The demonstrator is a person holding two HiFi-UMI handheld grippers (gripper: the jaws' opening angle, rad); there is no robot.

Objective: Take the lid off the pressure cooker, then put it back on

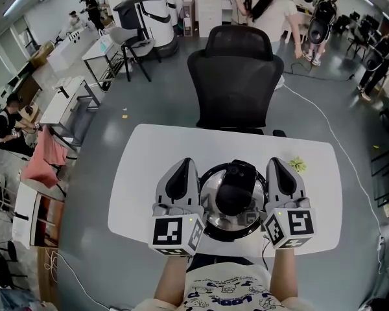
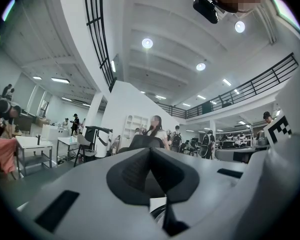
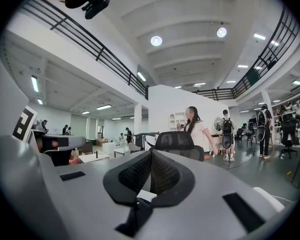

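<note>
The pressure cooker (image 1: 212,203) stands on the white surface (image 1: 146,167), close to the edge nearest you and roughly centred across its width. The lid (image 1: 215,185) sits on the pot, and its black handle (image 1: 235,188) runs over the top of the steel dome, away from you.

Your left hand-held gripper (image 1: 184,164) lies just beside the cooker on its left, pointing level and away from you. Its own view shows the two dark pads (image 2: 134,173) pressed together with nothing between them – the jaws are fully closed and empty.

Your right hand-held gripper (image 1: 277,162) lies just beside the cooker on its right, parallel to the left one. Its pads (image 3: 135,175) likewise meet at the centre line and hold nothing.

The head view does not show whether either gripper body touches the pot wall.

A small yellow-green object (image 1: 297,165) lies on the surface – just right of the right gripper's tip. A black office chair (image 1: 233,83) stands at the far side of the surface, facing you.
</note>
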